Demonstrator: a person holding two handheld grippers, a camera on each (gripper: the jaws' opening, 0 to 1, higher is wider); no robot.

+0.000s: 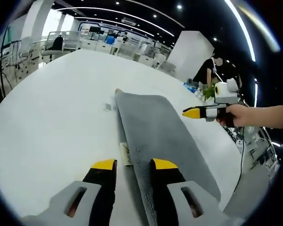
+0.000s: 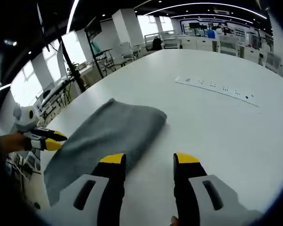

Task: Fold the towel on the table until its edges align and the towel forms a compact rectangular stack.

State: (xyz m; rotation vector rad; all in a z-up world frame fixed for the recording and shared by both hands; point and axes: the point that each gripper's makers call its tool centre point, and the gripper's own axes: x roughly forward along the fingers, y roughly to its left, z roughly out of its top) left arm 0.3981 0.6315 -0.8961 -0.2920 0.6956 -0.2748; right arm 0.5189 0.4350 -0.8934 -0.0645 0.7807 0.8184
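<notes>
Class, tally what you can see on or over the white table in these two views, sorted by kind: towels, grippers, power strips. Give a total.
Towels: 1, grey towel
Grippers: 2, left gripper and right gripper
Power strips: 1, white power strip
Total: 4

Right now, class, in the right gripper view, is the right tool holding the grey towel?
No: the right tool stands open over the white table, with the grey towel lying beside it.
</notes>
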